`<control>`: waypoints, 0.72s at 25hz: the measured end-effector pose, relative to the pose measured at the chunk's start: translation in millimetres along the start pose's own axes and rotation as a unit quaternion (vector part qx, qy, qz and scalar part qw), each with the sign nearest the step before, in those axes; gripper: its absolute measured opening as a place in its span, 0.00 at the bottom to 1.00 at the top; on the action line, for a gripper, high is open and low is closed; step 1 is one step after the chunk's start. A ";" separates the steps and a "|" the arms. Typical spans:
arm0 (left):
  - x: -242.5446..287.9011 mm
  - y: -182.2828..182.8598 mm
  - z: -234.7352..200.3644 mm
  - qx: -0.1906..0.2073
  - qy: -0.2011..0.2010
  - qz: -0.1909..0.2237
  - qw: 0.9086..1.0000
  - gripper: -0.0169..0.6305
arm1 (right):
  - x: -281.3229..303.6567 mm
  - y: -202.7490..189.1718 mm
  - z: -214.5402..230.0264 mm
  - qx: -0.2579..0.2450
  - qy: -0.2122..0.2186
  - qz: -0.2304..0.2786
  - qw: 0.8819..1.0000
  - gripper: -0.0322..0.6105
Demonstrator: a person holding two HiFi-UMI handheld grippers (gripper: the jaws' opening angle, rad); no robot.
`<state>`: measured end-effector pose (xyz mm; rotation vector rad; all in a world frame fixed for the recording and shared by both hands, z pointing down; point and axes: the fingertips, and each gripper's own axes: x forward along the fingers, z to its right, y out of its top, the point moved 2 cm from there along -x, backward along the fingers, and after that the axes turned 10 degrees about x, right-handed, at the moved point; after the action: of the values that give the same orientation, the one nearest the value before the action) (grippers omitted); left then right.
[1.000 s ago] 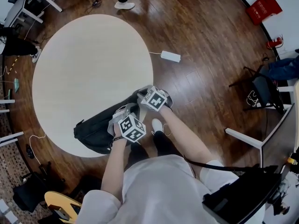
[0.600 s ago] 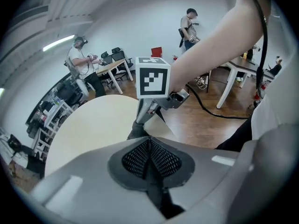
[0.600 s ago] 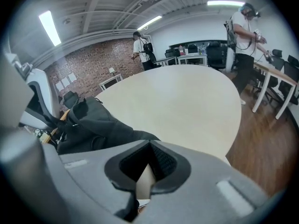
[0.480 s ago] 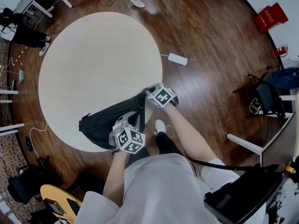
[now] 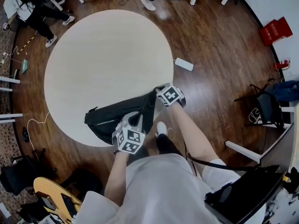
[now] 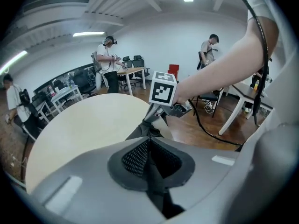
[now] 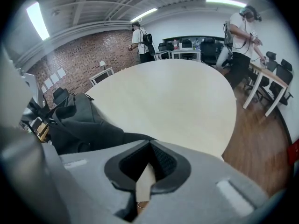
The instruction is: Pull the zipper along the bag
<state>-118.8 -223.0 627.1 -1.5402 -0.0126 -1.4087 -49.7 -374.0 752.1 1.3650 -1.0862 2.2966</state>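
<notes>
A black bag lies on the near edge of the round beige table, its right end at the rim. My left gripper is over the bag's near side; in the left gripper view the left gripper is shut on a black strip of the bag, pull or strap I cannot tell. My right gripper is at the bag's right end, with its jaws shut there. In the right gripper view the bag lies left of the right gripper.
A white power strip lies on the wooden floor right of the table. Chairs and a red object stand at the right. Other people stand beyond the table. A yellow object is at the lower left.
The two grippers have moved apart: the left one has drawn back toward me along the bag while the right one stays at the bag's end. The head view has shifted.
</notes>
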 end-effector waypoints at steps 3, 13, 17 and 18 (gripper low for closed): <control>-9.3 -7.8 -11.2 -0.027 0.006 0.010 1.000 0.07 | 0.4 1.0 3.0 0.007 -0.014 0.001 1.000 0.04; -70.3 -73.1 -80.2 -0.088 0.061 0.024 0.994 0.05 | -5.8 5.0 23.3 0.060 -0.097 0.029 0.993 0.04; -26.9 -9.3 -49.4 -0.048 -0.021 0.074 0.996 0.33 | -1.6 4.9 18.2 0.062 -0.089 0.024 0.994 0.04; -11.1 3.4 -41.1 -0.039 -0.043 0.074 0.996 0.41 | 0.1 5.7 16.6 0.061 -0.085 0.023 0.994 0.04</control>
<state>-150.7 -244.9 608.9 -1.6310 0.1049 -1.2389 -42.3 -389.8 754.2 1.6257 -1.0505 2.3483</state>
